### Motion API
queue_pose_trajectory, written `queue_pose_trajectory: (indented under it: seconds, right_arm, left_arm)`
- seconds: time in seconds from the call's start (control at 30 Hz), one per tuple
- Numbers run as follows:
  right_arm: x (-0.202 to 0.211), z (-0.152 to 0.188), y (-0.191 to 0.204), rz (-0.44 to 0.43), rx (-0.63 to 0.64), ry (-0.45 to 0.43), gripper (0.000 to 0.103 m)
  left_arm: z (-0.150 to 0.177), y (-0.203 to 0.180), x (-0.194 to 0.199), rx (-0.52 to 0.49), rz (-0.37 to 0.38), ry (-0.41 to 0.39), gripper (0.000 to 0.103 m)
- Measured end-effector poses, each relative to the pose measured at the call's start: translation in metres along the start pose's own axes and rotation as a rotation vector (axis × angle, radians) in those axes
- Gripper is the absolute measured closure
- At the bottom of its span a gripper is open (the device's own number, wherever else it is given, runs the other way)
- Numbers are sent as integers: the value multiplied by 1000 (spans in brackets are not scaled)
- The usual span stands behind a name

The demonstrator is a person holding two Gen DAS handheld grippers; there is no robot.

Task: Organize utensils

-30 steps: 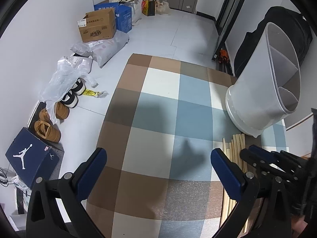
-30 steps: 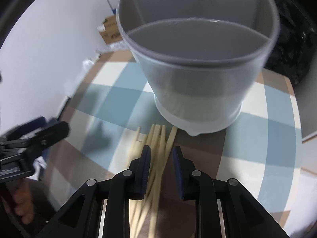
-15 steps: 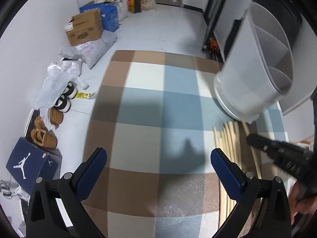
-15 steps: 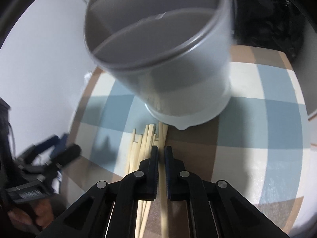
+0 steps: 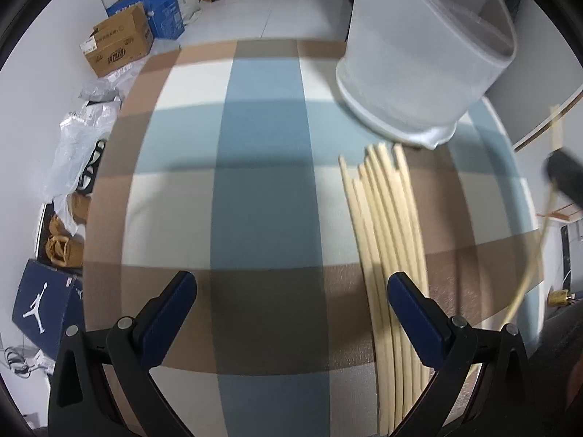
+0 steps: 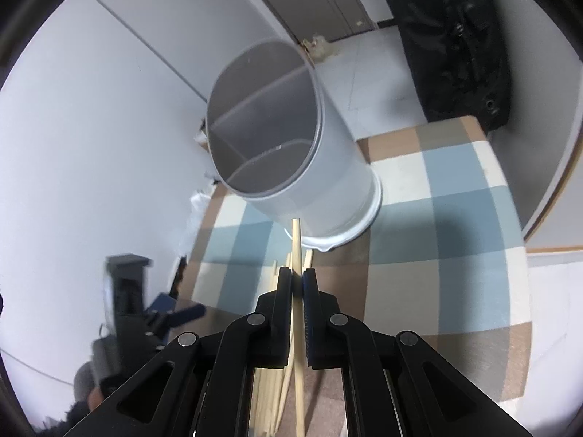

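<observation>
Several pale wooden chopsticks (image 5: 386, 236) lie in a bundle on the checked tablecloth (image 5: 255, 182), just in front of a white divided utensil holder (image 5: 419, 54). My left gripper (image 5: 291, 309) is open above the cloth, its right finger (image 5: 411, 317) over the bundle's near end. My right gripper (image 6: 297, 282) is shut on a single chopstick (image 6: 297, 240), held clear of the pile (image 6: 271, 400) and pointing toward the holder (image 6: 291, 138). In the left wrist view the right gripper (image 5: 564, 178) is a dark blur at the right edge, the chopstick (image 5: 528, 273) hanging below it.
The table's edges curve off at the left and far side. On the floor to the left are cardboard boxes (image 5: 116, 43), plastic bags (image 5: 76, 145), shoes (image 5: 62, 247) and a blue shoebox (image 5: 43, 302). A black bag (image 6: 455, 43) stands beyond the table.
My right gripper has shut on one chopstick and lifted it off the pile. My left gripper has shifted right, so the bundle now lies under its right finger.
</observation>
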State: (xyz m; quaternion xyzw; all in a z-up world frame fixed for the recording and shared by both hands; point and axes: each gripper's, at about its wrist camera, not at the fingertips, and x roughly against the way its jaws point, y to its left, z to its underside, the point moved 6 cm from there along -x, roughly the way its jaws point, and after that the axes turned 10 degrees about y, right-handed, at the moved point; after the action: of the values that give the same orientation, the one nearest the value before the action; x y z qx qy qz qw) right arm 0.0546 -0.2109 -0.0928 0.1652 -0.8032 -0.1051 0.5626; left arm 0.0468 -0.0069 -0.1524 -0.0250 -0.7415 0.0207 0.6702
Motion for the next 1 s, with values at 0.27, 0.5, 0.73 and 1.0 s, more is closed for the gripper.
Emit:
queue_pose_trajectory:
  seconds: [0.27,0.5,0.73,1.0]
  right_arm:
    - [26,0,2,-38,16,-62,98]
    - [43,1,2,-81,22,-95,99]
    - [51,1,3,-98,17,-109,99]
    - [49,3,9,-103,32,-107,99]
  left_arm:
    - [-2,7,-5,33,-21,22,1]
    - [5,8,-4,72,-6,29,1]
    - [3,10,-6,101,-35,21,1]
    - [-10,5,-11,71,-80,52,1]
